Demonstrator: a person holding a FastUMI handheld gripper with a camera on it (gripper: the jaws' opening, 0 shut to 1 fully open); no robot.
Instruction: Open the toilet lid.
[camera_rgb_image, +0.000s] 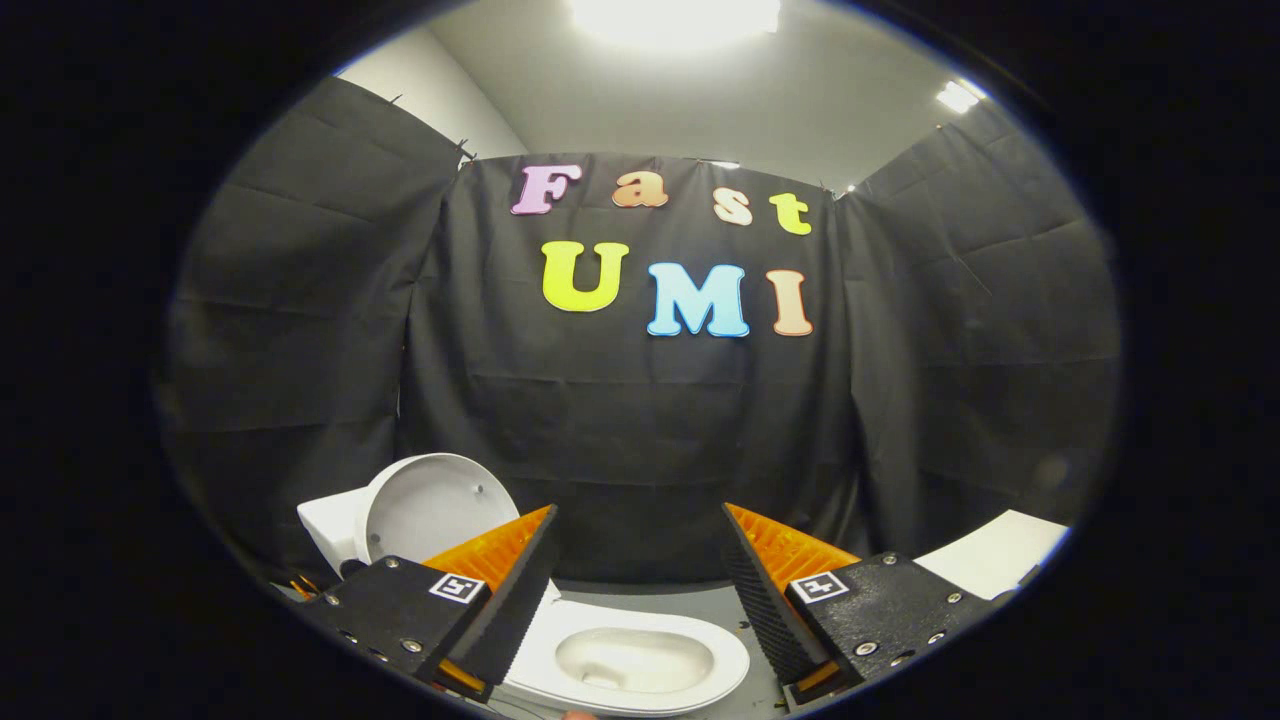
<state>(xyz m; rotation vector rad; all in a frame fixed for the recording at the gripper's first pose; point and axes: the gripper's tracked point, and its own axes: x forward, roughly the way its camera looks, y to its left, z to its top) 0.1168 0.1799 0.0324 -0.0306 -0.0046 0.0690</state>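
Two orange-and-black fingers (538, 570) of the gripper (640, 575) stand spread wide apart with nothing between them, each with a ribbed black inner face and a small square marker on its black base. Below and just ahead of them sits a white toilet (640, 665), its open bowl showing in the gap between the fingers; the near rim is cut off at the bottom, and the left finger covers the bowl's left side. The toilet lid (430, 510) is raised, tilted back against the white tank (325, 530) beyond the left finger, its hollow underside facing forward. The left finger hides the lid's lower edge and hinge. Beyond the right finger lies a flat white surface (1000, 555), partly cut off, too little of it showing to identify. Grey floor (700, 605) shows behind the bowl.
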